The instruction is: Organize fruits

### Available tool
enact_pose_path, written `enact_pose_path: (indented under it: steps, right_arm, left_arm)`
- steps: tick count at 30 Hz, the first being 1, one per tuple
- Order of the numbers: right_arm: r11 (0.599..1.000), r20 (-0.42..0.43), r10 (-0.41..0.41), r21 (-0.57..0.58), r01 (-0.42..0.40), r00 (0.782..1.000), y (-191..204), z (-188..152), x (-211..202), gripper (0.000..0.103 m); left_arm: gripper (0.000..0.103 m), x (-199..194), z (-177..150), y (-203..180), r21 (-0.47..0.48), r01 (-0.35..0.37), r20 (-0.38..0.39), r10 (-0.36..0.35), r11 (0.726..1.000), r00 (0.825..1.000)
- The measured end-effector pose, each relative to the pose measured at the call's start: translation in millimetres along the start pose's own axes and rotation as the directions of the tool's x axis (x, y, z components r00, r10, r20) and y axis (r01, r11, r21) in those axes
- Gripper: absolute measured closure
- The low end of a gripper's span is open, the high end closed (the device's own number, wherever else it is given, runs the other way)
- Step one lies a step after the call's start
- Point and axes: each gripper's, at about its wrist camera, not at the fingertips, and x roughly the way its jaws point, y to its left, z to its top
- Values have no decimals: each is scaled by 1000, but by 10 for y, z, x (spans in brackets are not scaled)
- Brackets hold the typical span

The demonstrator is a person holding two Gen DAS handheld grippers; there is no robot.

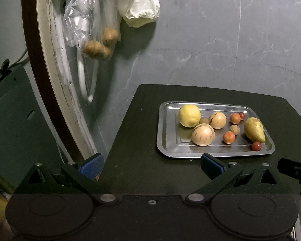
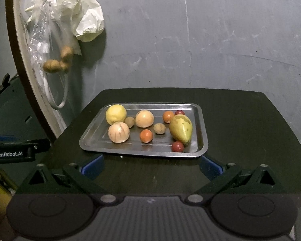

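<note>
A metal tray [image 2: 94, 138] [image 1: 166, 140] rests on a dark table [image 2: 240, 120] [image 1: 134, 124]. In it lie a yellow lemon [image 2: 116, 114] [image 1: 189, 115], two pale round fruits [image 2: 118, 132] [image 2: 144, 118], a green-yellow pear [image 2: 181, 128] [image 1: 254, 129], small orange fruits [image 2: 146, 135] and small red ones [image 2: 177, 146]. My right gripper [image 2: 151, 166] is open just in front of the tray's near edge, nothing between its blue pads. My left gripper [image 1: 151, 164] is open too, left of and in front of the tray, holding nothing.
Plastic bags hang on the grey wall at the upper left, one with brown round fruits [image 2: 58, 62] [image 1: 99, 44] inside. A curved white-and-brown frame [image 1: 50, 70] stands left of the table. The left gripper's body [image 2: 12, 150] shows at the right wrist view's left edge.
</note>
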Motion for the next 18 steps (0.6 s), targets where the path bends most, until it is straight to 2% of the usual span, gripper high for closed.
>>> enact_pose_path:
  steps: [18]
  right_arm:
    - [1000,-10,-16,-12,16,1000,32,-11,-14,0]
  left_arm:
    - [1,30,-14,-10,13,20,-12,-19,1000,1000]
